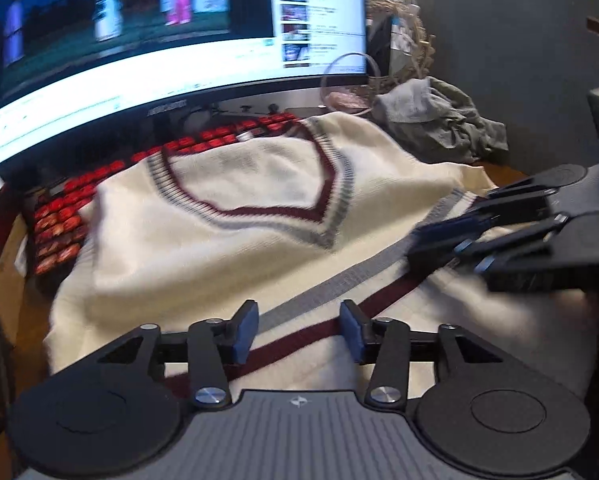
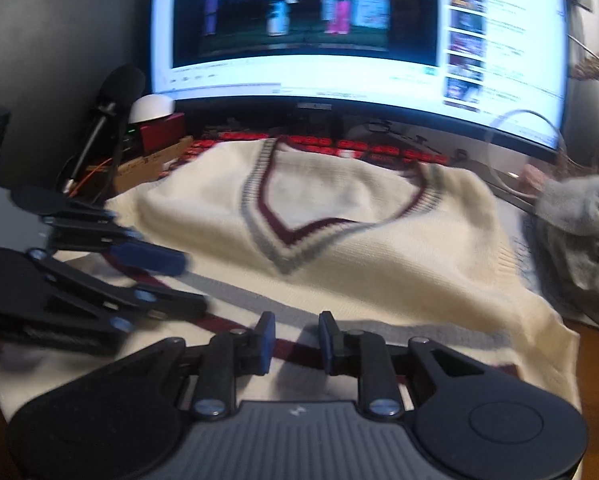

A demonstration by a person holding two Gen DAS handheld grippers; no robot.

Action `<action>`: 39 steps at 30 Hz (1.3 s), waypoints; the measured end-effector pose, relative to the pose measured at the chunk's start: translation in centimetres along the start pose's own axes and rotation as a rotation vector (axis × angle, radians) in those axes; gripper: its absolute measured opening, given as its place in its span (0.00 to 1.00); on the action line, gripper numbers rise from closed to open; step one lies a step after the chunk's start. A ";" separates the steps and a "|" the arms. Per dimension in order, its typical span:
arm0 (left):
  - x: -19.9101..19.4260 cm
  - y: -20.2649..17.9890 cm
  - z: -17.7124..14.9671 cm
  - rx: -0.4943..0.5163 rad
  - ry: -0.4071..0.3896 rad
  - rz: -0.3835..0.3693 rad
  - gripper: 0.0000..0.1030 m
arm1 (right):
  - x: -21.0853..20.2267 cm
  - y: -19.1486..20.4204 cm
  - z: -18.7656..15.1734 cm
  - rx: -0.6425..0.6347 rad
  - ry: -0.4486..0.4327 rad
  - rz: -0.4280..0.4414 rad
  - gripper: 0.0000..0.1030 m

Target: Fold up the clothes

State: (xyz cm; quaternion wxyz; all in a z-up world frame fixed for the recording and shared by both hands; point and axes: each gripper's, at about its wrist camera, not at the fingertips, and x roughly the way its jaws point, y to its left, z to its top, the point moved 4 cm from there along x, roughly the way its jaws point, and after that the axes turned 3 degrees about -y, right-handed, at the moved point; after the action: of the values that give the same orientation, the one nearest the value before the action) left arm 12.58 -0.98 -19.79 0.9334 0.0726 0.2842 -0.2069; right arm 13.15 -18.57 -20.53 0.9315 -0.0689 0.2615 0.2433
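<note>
Left gripper (image 1: 299, 330): jaws apart, nothing clamped; its blue pads (image 1: 246, 330) stand over the striped hem band of the sweater vest (image 1: 219, 248) without pressing the fabric. Right gripper (image 2: 297, 342): jaws set narrower, a clear gap between the pads, no cloth pinched; released. In the left wrist view the right gripper enters from the right edge, lying low on the hem; in the right wrist view the left gripper enters from the left edge, likewise at the hem.

The cream V-neck sweater vest lies spread flat on the desk, collar toward the monitor (image 2: 359, 28), maroon and grey hem nearest the grippers. Its upper edge overlaps a red-lit keyboard (image 1: 71, 216). A crumpled grey garment (image 2: 579, 224) sits beside the vest on the right. A microphone (image 2: 111, 100) stands at the left of the monitor.
</note>
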 end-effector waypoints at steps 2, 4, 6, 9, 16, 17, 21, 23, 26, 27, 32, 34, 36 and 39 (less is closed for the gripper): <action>-0.6 1.1 -0.4 -0.028 0.000 0.011 0.47 | -0.8 -1.7 -0.2 0.031 -0.001 -0.034 0.20; -1.2 2.2 -0.8 -0.057 0.000 0.023 0.47 | -1.5 -3.7 -0.4 0.075 -0.004 -0.063 0.20; -1.6 3.1 -1.1 -0.076 0.000 0.041 0.47 | -2.2 -5.5 -0.7 0.117 -0.008 -0.093 0.19; -2.1 4.4 -1.5 -0.102 -0.001 0.070 0.47 | -2.9 -7.6 -1.0 0.147 -0.013 -0.151 0.19; -3.4 4.6 -1.5 -0.102 -0.009 0.090 0.46 | -3.6 -8.7 -1.2 0.184 -0.024 -0.167 0.20; -3.6 4.4 -1.5 -0.104 -0.013 0.085 0.46 | -4.0 -8.6 -1.2 0.195 -0.032 -0.162 0.22; -4.3 3.1 -1.8 -0.101 -0.021 0.054 0.46 | -5.1 -7.0 -1.6 0.191 -0.040 -0.126 0.24; -4.2 2.4 -2.3 -0.059 -0.004 0.063 0.46 | -5.1 -6.0 -1.9 0.168 -0.027 -0.118 0.26; -4.6 1.9 -3.1 -0.013 0.005 0.085 0.48 | -5.1 -5.1 -2.7 0.134 -0.018 -0.114 0.30; -5.0 2.2 -3.4 -0.026 0.003 0.087 0.48 | -5.3 -5.1 -2.9 0.118 -0.019 -0.126 0.30; -7.1 3.5 -4.3 -0.131 -0.029 0.094 0.46 | -7.2 -6.3 -3.9 0.156 -0.021 -0.196 0.29; -7.6 2.8 -3.8 -0.151 -0.070 0.070 0.44 | -8.1 -5.9 -3.9 0.182 -0.045 -0.213 0.30; -7.8 1.5 -2.9 -0.146 -0.120 0.027 0.45 | -8.6 -4.5 -3.6 0.202 -0.096 -0.181 0.30; -6.6 -1.3 -1.8 -0.089 -0.143 -0.005 0.46 | -8.3 -1.3 -2.8 0.203 -0.161 -0.090 0.30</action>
State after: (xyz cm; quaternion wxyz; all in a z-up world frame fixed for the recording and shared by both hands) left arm 6.15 0.59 -17.63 0.9530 0.0153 0.2258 -0.2013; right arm 6.39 -23.88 -18.59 0.9615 0.0338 0.2060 0.1785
